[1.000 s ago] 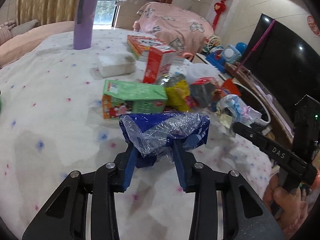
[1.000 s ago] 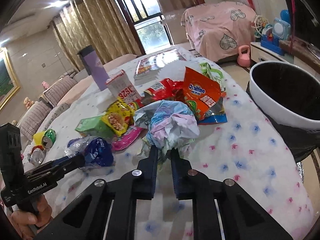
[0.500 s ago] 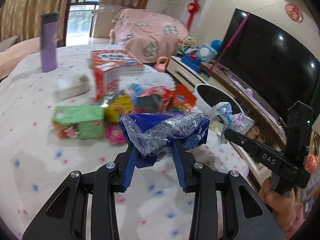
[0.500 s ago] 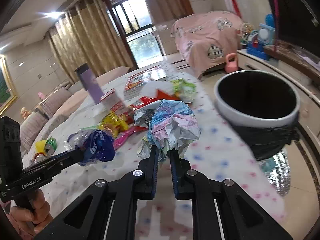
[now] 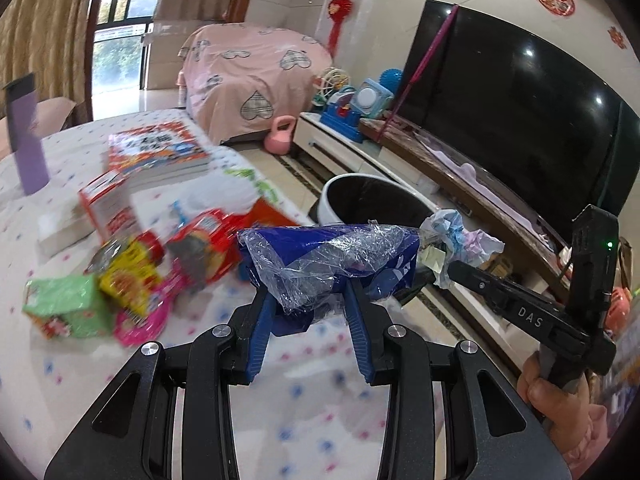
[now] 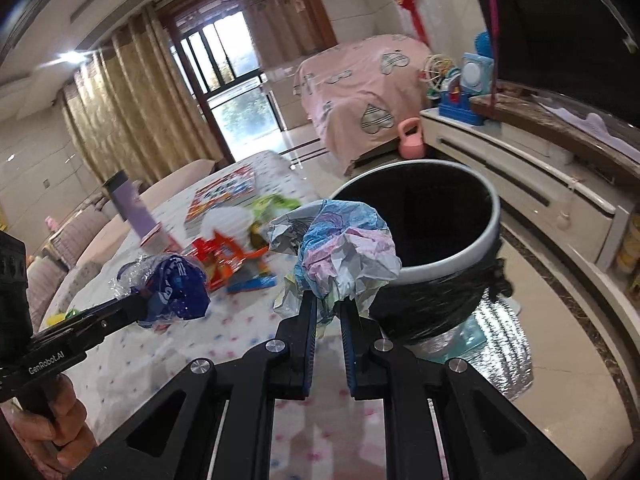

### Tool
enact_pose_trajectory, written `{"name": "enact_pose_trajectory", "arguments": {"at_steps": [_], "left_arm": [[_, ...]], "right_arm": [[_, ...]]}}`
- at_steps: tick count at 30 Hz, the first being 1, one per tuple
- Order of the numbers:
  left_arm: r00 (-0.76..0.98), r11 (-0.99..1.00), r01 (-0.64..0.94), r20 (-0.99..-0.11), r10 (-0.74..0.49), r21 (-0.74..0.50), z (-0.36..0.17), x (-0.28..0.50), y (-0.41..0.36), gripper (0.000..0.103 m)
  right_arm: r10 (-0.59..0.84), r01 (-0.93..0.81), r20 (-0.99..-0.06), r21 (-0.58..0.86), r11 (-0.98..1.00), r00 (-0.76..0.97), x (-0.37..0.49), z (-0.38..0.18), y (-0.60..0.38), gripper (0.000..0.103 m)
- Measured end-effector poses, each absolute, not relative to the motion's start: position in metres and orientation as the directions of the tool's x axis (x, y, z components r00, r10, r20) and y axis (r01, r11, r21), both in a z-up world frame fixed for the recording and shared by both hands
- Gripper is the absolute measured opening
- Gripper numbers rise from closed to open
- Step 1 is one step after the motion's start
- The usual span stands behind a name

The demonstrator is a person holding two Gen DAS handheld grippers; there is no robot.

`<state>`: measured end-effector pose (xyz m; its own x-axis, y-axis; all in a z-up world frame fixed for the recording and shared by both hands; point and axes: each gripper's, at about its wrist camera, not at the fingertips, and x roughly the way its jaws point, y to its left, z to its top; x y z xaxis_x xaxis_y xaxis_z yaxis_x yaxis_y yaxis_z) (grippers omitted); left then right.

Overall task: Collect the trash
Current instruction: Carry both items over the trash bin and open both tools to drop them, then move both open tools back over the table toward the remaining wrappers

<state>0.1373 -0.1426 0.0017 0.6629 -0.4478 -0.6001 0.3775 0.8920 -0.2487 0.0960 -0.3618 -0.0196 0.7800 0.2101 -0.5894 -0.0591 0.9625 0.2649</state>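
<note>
My left gripper (image 5: 310, 300) is shut on a crumpled blue and clear plastic wrapper (image 5: 328, 256), held above the table's right edge. My right gripper (image 6: 327, 308) is shut on a crumpled pastel paper ball (image 6: 344, 248), held just left of the white-rimmed trash bin (image 6: 460, 256) with a black liner. In the left wrist view the bin (image 5: 332, 196) stands on the floor beyond the table, and the right gripper (image 5: 456, 266) with the paper ball (image 5: 460, 232) hangs near its rim. The wrapper also shows in the right wrist view (image 6: 176, 288).
Snack packets and cartons (image 5: 132, 264) lie in a heap on the white dotted tablecloth (image 5: 80, 380). A purple flask (image 5: 26, 136) and a stack of books (image 5: 156, 152) stand further back. A TV cabinet (image 6: 540, 184) runs along the right wall.
Both grippers have swung right with their trash, away from the heap towards the bin. The bin has come closer in both views. Both grips have stayed shut.
</note>
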Motion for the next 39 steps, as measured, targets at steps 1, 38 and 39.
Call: {"name": "enact_pose_trajectory", "arguments": {"at_steps": [1,38,39], "left_arm": [[0.663,0.890,0.382,-0.598,-0.450,-0.247,0.003,0.140,-0.146,0.034],[0.590,0.906,0.386,-0.709,-0.385,-0.171,-0.016,0.247,-0.259,0.068],[0.592,0.906,0.385,-0.706,-0.390,-0.177,-0.014,0.244,-0.255,0.069]], "right_arm": [[0.207,-0.057,-0.587,0.263,0.963,0.783,0.098,-0.018,-0.366,0.012],[0.174,-0.046,-0.717,0.195,0.980,0.675,0.204,-0.028,-0.447,0.050],[0.173,-0.042,-0.713,0.197,0.979,0.680,0.203,-0.027,-0.448,0.050]]}}
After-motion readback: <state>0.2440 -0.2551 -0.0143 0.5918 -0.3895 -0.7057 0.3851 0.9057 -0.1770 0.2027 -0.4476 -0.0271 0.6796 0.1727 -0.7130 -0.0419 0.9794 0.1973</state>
